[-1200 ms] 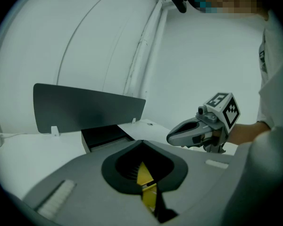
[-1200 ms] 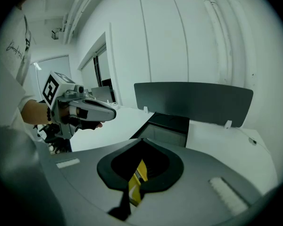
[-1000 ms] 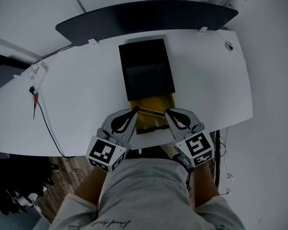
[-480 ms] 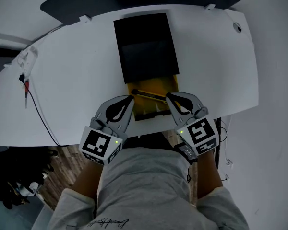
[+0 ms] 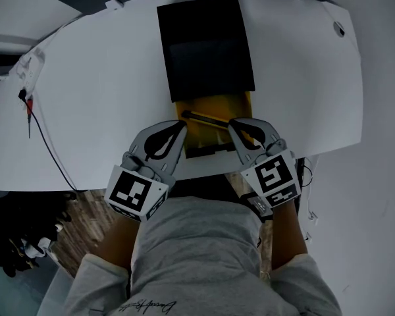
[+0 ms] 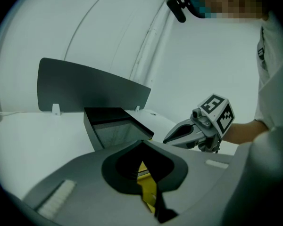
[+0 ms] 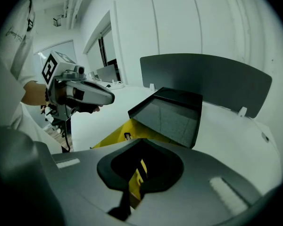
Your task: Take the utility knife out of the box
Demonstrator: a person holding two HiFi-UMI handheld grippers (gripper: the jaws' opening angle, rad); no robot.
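Note:
A black box (image 5: 207, 48) lies on the white table (image 5: 99, 97), its yellow tray (image 5: 217, 105) slid out toward the front edge. The dark, slim utility knife (image 5: 207, 119) rests slantwise across the tray. My left gripper (image 5: 181, 128) is shut, its tip at the tray's left edge by the knife's left end. My right gripper (image 5: 232, 125) is also shut, at the tray's right side by the knife's other end. Whether either tip touches the knife I cannot tell. Over the shut jaws, the left gripper view shows the box (image 6: 115, 126) and the right gripper (image 6: 198, 128); the right gripper view shows the box (image 7: 172, 114) and the left gripper (image 7: 82, 91).
A dark curved panel (image 6: 85, 91) stands along the table's back edge. A black cable with a red clip (image 5: 27, 107) trails over the left side. A small round hole (image 5: 340, 28) sits at the far right corner. The person's lap fills the space below the front edge.
Both grippers have sunk toward the yellow tray, staying shut. The table and box sit nearer and higher in the head view.

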